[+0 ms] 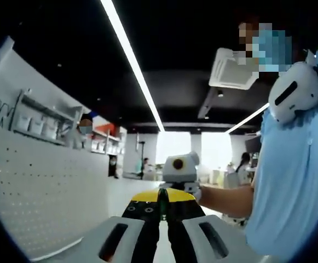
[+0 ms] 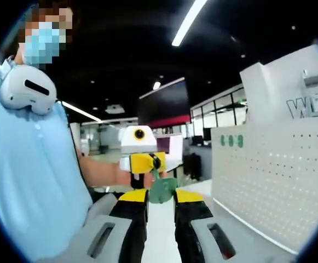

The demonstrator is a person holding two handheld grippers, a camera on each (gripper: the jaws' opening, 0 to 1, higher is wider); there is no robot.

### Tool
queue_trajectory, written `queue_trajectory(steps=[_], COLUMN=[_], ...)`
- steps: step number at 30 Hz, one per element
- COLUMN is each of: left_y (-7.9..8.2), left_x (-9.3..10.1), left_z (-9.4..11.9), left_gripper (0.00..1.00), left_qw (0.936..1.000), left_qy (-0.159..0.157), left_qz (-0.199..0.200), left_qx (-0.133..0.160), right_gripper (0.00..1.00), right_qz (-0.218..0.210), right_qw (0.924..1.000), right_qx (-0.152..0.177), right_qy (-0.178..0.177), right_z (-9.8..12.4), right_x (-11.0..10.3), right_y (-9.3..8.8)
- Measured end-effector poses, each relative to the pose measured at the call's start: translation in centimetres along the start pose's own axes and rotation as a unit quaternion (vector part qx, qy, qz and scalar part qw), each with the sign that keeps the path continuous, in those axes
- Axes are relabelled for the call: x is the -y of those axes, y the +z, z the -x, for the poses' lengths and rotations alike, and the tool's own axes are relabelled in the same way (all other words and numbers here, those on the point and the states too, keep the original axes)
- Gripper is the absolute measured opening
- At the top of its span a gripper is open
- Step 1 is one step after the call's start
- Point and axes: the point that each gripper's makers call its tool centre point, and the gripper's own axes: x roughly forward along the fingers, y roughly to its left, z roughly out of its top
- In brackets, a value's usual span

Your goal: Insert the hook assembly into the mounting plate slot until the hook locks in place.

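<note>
A green hook piece [image 2: 163,190] hangs in the air between both grippers. In the right gripper view my right gripper [image 2: 162,197] has its yellow-tipped jaws closed against the piece's flat green body. The left gripper [image 2: 148,163] faces it from just beyond and pinches the piece's thin upper stem. In the left gripper view my left gripper [image 1: 163,198] is shut, and a thin green edge of the hook piece [image 1: 161,207] shows between its jaws. The white perforated mounting board [image 2: 273,181] stands to the right, apart from both grippers, and appears again as the board [image 1: 38,197] on the left.
A person in a light blue shirt [image 2: 33,181] stands close behind the grippers, an arm [image 1: 224,198] reaching in. Small green tags [image 2: 231,140] sit high on the board. White shelves [image 1: 38,123] run above it. An open office floor lies beyond.
</note>
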Motion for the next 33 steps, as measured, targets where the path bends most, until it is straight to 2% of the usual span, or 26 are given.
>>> queue_trajectory(steps=[8, 14, 18, 25, 33], left_y=[-0.4, -1.2, -2.1, -2.8, -3.3], left_x=[0.1, 0.3, 0.3, 0.3, 0.5], left_z=[0.2, 0.5, 0.7, 0.5, 0.2], left_gripper=[0.02, 0.03, 0.04, 0.07, 0.06], left_qw=[0.9998, 0.997, 0.9903, 0.9851, 0.9837], left_qy=[-0.005, -0.014, -0.019, -0.027, -0.034], left_qz=[-0.011, -0.046, -0.078, -0.09, -0.089], left_qx=[-0.015, -0.061, -0.113, -0.144, -0.152], right_gripper=[0.15, 0.15, 0.15, 0.15, 0.15], right_qz=[0.002, 0.002, 0.002, -0.001, -0.001], right_qw=[1.0, 0.9999, 0.9997, 0.9996, 0.999], right_qx=[-0.003, -0.011, -0.024, -0.029, -0.043], right_qy=[0.002, 0.004, 0.005, 0.007, 0.011], right_z=[0.2, 0.2, 0.1, 0.0, -0.2], right_x=[-0.1, -0.1, -0.1, -0.1, -0.2], right_y=[-0.1, -0.5, -1.1, -1.2, -1.9])
